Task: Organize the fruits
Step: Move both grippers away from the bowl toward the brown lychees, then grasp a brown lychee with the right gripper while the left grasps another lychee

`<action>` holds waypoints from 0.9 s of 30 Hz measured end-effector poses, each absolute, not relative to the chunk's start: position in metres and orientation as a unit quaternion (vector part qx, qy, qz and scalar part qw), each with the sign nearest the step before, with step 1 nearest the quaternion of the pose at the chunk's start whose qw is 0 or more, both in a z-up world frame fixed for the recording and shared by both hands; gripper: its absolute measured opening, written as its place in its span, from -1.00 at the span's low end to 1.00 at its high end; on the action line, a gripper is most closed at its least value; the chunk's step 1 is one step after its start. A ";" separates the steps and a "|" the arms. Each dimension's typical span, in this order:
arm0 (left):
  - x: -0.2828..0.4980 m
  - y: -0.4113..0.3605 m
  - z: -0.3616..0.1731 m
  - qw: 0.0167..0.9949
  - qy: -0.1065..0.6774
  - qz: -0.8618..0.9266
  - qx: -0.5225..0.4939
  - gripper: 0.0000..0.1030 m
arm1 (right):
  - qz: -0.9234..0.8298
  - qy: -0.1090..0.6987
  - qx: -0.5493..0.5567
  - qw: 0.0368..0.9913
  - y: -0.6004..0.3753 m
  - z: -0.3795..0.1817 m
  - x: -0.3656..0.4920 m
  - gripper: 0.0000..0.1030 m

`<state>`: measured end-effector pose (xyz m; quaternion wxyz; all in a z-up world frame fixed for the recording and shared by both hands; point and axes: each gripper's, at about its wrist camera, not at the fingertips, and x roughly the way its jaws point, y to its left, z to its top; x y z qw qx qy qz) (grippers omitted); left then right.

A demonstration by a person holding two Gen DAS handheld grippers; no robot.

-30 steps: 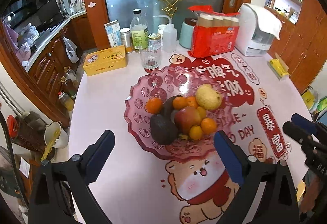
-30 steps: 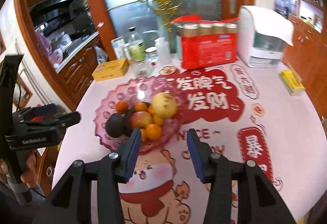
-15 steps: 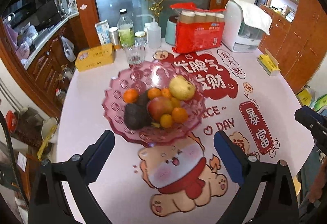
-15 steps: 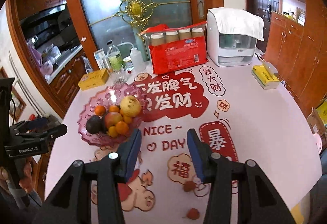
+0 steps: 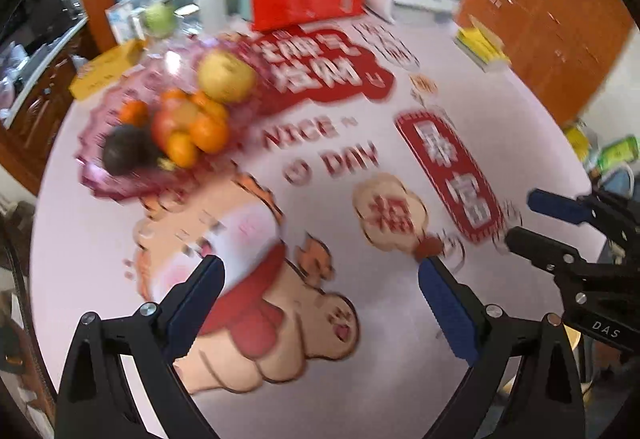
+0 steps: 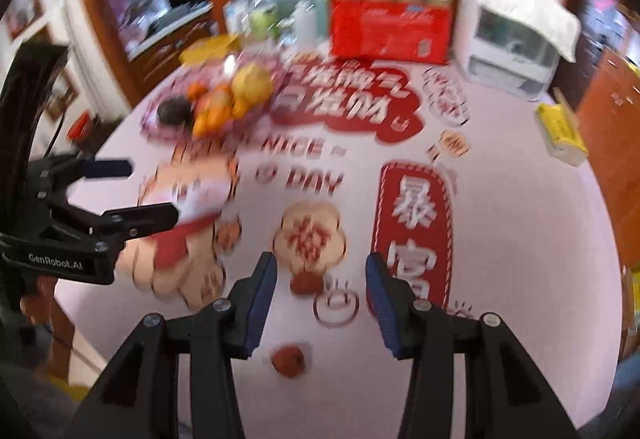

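Starting at the left of the right wrist view, you are holding the left gripper (image 6: 140, 191) with its jaws spread and nothing between them; in its own camera the left gripper (image 5: 320, 295) is pointing at bare printed tablecloth (image 5: 360, 359), so it is carrying no fruit.

Moving right, in the upper left of both views, the pink fruit plate (image 5: 100, 175) is sitting well away from you with most of the job already in it: a dark avocado (image 5: 124, 155), several oranges (image 5: 208, 133), a reddish fruit (image 5: 168, 123) and a large yellow pear-like fruit (image 5: 226, 77) are piled together on it. The blur is hiding finer detail there.

Further right, at bottom centre of the right wrist view, you are holding the right gripper (image 6: 320, 291) spread wide and empty. Two small red fruits are lying loose on the cloth: the farther red fruit (image 6: 306, 283) is sitting just ahead between the two blue pads (image 6: 262, 295), not touching either, and the nearer red fruit (image 6: 288, 360) is lying lower in the frame, between the finger arms. In the left wrist view one of them (image 5: 430, 246) is showing just beyond the inner fingertip.

So I am judging the task as mostly done, with these two strays remaining to be picked up and carried to the plate. Whether other fruit is lying outside the frames, I cannot tell.
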<state>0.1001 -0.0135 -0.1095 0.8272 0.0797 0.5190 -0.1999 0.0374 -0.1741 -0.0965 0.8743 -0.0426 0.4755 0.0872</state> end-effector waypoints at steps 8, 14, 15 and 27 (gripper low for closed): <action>0.072 -0.031 -0.156 0.811 0.545 -0.193 0.086 0.88 | 0.178 0.517 -0.091 0.832 -0.164 -0.160 0.014 -0.10; 0.071 -0.033 -0.168 0.809 0.556 -0.172 0.080 0.88 | 0.211 0.540 -0.097 0.809 -0.162 -0.191 0.010 -0.32; 0.072 -0.034 -0.170 0.809 0.557 -0.170 0.078 0.88 | 0.217 0.543 -0.096 0.806 -0.162 -0.194 0.010 -0.38; 0.090 -0.073 -0.179 0.811 0.555 -0.175 0.056 0.88 | 0.171 0.539 -0.075 0.822 -0.200 -0.191 0.026 -0.44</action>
